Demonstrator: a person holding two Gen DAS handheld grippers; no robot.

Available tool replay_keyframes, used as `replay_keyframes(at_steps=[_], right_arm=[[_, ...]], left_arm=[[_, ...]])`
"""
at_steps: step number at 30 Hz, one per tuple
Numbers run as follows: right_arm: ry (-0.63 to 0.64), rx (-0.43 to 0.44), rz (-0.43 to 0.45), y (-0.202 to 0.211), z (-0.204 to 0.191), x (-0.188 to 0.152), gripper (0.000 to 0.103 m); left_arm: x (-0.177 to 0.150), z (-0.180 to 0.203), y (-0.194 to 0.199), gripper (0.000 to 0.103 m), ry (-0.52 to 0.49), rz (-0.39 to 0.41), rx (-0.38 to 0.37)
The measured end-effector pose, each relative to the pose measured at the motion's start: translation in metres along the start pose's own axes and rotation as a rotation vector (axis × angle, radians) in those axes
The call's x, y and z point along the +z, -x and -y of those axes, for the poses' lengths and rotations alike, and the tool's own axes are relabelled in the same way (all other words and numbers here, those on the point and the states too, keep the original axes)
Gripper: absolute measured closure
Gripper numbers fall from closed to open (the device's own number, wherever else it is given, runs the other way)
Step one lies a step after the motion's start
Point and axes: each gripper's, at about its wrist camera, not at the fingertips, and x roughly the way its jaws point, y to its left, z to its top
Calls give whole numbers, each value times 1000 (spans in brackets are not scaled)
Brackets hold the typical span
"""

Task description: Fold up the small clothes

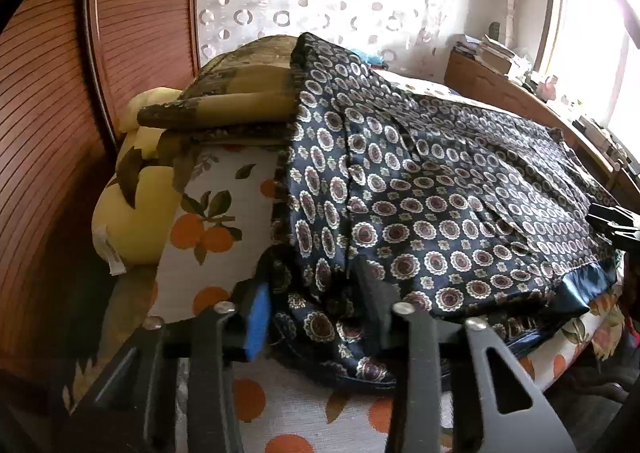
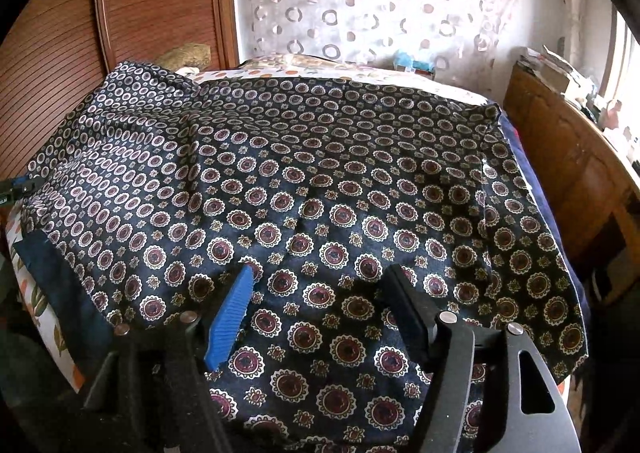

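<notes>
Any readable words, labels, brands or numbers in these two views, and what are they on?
None can be read.
White tag on the yellow pillow: print too small and blurred.
Books and papers on the wooden sideboard: too far and blurred.
The patterned garment shows only medallion print, no lettering.

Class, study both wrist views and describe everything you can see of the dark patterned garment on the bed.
The dark patterned garment is navy, silky-looking fabric printed with maroon-and-white medallions, edged by a plain navy band. It lies spread over the orange-print bedsheet, mostly flat with soft creases; one end drapes against stacked bedding. The left hand-held gripper straddles a bunched corner, fingers apart. The right hand-held gripper hangs open above it.
</notes>
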Motion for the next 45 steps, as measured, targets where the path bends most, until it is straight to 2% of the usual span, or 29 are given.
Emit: replay_keyframes(at_steps=[1, 2, 3, 5, 9, 13, 19, 32, 35, 41, 45], right_arm=[[1, 0, 0, 0, 0, 0, 33], [1, 1, 0, 0, 1, 0, 33], [1, 1, 0, 0, 1, 0, 33], [2, 2, 0, 0, 1, 0, 33], [2, 2, 0, 0, 2, 0, 33], [1, 3, 0, 0, 2, 0, 33], [1, 3, 1, -1, 1, 0, 33], [-18, -15, -2, 1, 2, 1, 33], [-15, -5, 9, 7, 4, 1, 33], [-58, -40, 60, 31, 23, -3, 33], [-90, -71, 88, 46, 31, -6, 33]], left_arm=[[1, 0, 0, 79, 2, 0, -8], [1, 0, -1, 89, 7, -3, -20], [1, 0, -1, 95, 13, -5, -37], [4, 3, 2, 96, 14, 6, -57], [14, 15, 20, 97, -8, 78, -84], [40, 37, 40, 97, -44, 160, -132], [74, 76, 50, 98, -98, 232, -220], [115, 148, 45, 98, -210, 265, -339], [127, 167, 45, 98, -240, 268, -366], [142, 206, 57, 98, -305, 298, -425], [141, 224, 54, 98, -336, 282, -445]])
